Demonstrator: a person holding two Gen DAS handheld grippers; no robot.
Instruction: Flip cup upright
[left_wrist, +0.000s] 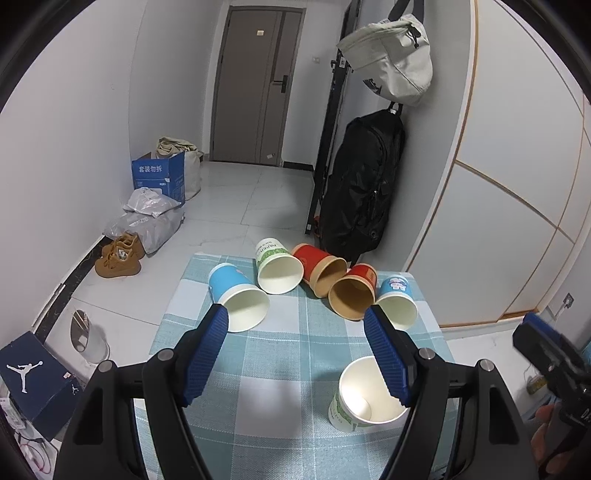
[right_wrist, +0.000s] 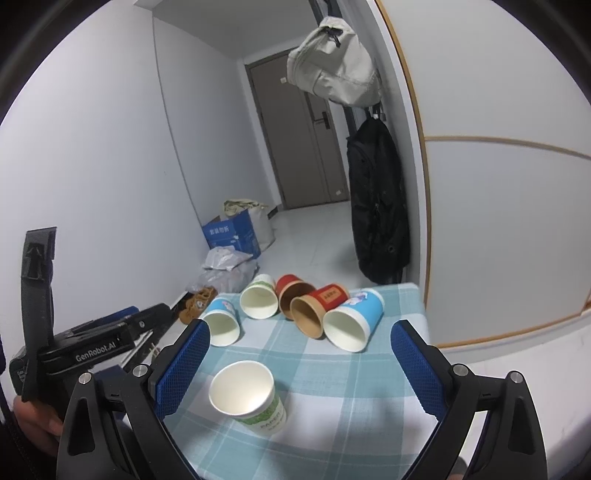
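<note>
Fingers of the left gripper (left_wrist: 295, 347) were spread wide with nothing between them, their blue ribbed pads (left_wrist: 207, 354) poised above the checked tablecloth (left_wrist: 280, 362). The right gripper (right_wrist: 299, 365) was likewise spread wide and empty, held over the near part of the cloth.

Just beside the left gripper's right pad, and between the right gripper's pads in the right wrist view, a green-and-white paper cup (right_wrist: 247, 397) stood upright, mouth up, on the cloth. Farther off, five cups lay on their sides in a row near the far edge, mouths facing the cameras: a light blue cup (left_wrist: 238, 295) at the left end, then a green-print white cup (left_wrist: 277, 267), a red cup (left_wrist: 319, 267), a second red cup (left_wrist: 352, 297) with a brown interior, and a blue cartoon cup (left_wrist: 397, 299) at the right end. The two red cups touched each other, and the second red one touched the cartoon cup.

Beyond the table, a black backpack (left_wrist: 364, 184) and a pale bag (left_wrist: 391, 59) hung by the wall, and a blue box (left_wrist: 159, 175) sat on the floor with brown shoes (left_wrist: 120, 254) nearby.
</note>
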